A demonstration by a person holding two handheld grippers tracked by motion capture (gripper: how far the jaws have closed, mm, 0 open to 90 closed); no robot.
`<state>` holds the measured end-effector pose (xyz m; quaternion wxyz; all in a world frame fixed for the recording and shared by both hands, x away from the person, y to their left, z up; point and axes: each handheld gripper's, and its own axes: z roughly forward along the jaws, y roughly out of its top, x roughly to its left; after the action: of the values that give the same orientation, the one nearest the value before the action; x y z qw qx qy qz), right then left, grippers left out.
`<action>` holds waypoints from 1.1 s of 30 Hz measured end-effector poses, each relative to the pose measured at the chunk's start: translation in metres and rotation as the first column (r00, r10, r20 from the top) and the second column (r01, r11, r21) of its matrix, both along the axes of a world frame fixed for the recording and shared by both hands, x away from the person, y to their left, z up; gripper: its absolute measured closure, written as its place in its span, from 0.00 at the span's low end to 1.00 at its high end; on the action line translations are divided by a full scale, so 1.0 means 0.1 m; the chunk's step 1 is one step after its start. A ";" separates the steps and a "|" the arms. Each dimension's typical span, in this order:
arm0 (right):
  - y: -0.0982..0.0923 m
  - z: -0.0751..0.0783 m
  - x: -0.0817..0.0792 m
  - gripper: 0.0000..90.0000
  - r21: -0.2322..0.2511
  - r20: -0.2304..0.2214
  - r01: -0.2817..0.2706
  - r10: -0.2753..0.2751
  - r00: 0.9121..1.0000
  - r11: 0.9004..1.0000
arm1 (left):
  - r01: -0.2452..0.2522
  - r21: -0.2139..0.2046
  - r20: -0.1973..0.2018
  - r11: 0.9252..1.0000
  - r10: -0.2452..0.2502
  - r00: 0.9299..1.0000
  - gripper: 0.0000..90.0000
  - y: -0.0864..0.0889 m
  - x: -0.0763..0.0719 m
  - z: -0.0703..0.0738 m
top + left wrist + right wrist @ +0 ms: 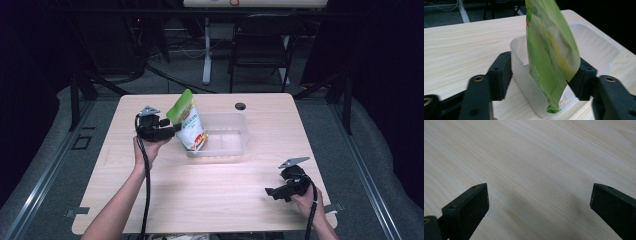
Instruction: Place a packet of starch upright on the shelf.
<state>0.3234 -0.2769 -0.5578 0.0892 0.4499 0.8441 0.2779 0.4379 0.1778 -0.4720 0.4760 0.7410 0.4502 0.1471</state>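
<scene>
Left gripper (541, 75) sits spread wide around a green pouch (549, 50), print too blurred to read, its bottom standing in the clear tub (599, 42). Right gripper (539, 205) hangs released over bare table (529, 157).

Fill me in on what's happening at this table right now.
A person works with a gripper in each hand. The left gripper is at a green pouch whose bottom end stands in the clear plastic container; its jaws look spread, so a grip isn't certain. The right gripper rests open over the bare table.
</scene>
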 end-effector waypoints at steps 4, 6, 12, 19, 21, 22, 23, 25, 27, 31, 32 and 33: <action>0.00 0.00 0.00 0.02 0.001 -0.001 0.000 0.000 1.000 1.000 | 0.012 -0.001 0.010 1.000 -0.012 1.000 0.32 0.04 -0.06 0.10; 0.00 0.00 0.00 0.02 0.001 0.000 0.000 0.000 1.000 1.000 | 0.011 0.010 0.021 1.000 -0.012 1.000 0.29 0.06 -0.10 0.15; 0.00 0.00 0.00 0.02 0.005 -0.001 0.000 0.000 1.000 1.000 | 0.028 0.017 0.015 0.999 -0.028 0.999 0.22 0.12 -0.23 0.29; 0.00 0.00 0.00 0.02 0.005 -0.003 -0.002 0.002 1.000 1.000 | 0.032 0.049 0.026 0.998 -0.033 0.999 0.18 0.26 -0.43 0.42; 0.01 0.00 0.00 0.02 0.005 -0.003 -0.002 0.002 1.000 1.000 | 0.026 0.051 0.031 0.998 -0.028 0.999 0.18 0.31 -0.49 0.44; 0.01 0.00 0.00 0.02 0.005 -0.004 -0.002 0.002 1.000 1.000 | 0.024 0.051 0.032 0.998 -0.026 0.999 0.17 0.33 -0.52 0.45; 0.01 0.00 0.00 0.02 0.005 -0.003 -0.002 0.002 1.000 1.000 | 0.023 0.055 0.033 0.998 -0.025 0.999 0.17 0.36 -0.55 0.46; 0.01 0.00 0.00 0.02 0.000 -0.002 0.001 -0.001 1.000 1.000 | 0.024 0.062 0.030 0.998 -0.026 0.999 0.17 0.41 -0.61 0.46; 0.01 0.00 0.00 0.02 0.002 -0.003 0.002 -0.002 1.000 1.000 | 0.022 0.071 0.026 0.997 -0.024 0.999 0.15 0.45 -0.66 0.45; 0.01 0.00 0.00 0.02 -0.006 -0.002 0.002 -0.002 1.000 1.000 | 0.013 0.087 0.023 0.996 -0.015 1.000 0.14 0.54 -0.77 0.43; 0.01 0.00 0.00 0.02 -0.005 -0.002 0.002 -0.002 1.000 1.000 | 0.010 0.095 0.017 0.995 -0.012 1.000 0.14 0.56 -0.80 0.42; 0.01 0.00 0.00 0.02 -0.006 -0.002 0.003 -0.003 1.000 1.000 | 0.004 0.098 0.013 0.995 -0.006 1.000 0.13 0.59 -0.82 0.42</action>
<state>0.3230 -0.2758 -0.5575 0.0901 0.4513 0.8442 0.2750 0.3557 0.2365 -0.4298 0.4427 0.7635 0.4373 0.1727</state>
